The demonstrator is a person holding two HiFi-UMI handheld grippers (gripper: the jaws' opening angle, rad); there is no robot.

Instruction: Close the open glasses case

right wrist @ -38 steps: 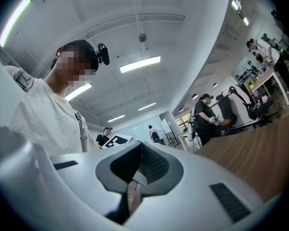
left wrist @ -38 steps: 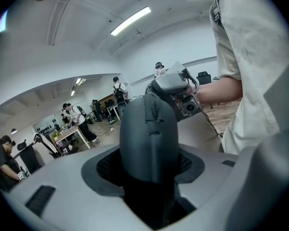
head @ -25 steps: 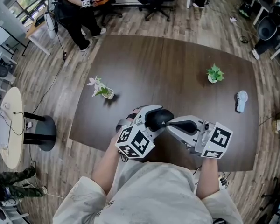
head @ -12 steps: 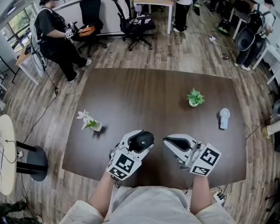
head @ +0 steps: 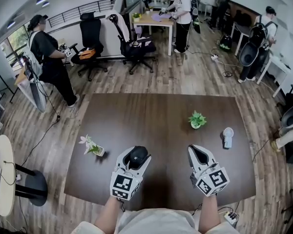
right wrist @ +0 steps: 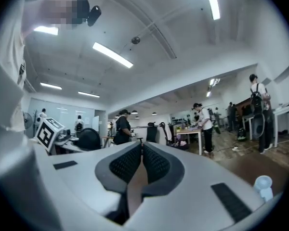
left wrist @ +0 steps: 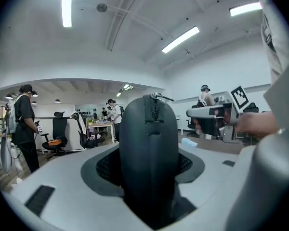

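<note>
Presently the left gripper (head: 136,152) alone clamps the glasses case (left wrist: 149,158), right gripper (head: 195,151) pinched empty; the rounded shell could slip out.

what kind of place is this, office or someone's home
Most likely an open-plan office or lab, not a home: rolling office chairs near a light wooden desk where people stand working, a large dark meeting table, and ceiling strip lights.

A dark table (head: 161,116) bears a flowering pot (head: 94,149), green plant (head: 197,120), white fan (head: 227,136).
</note>
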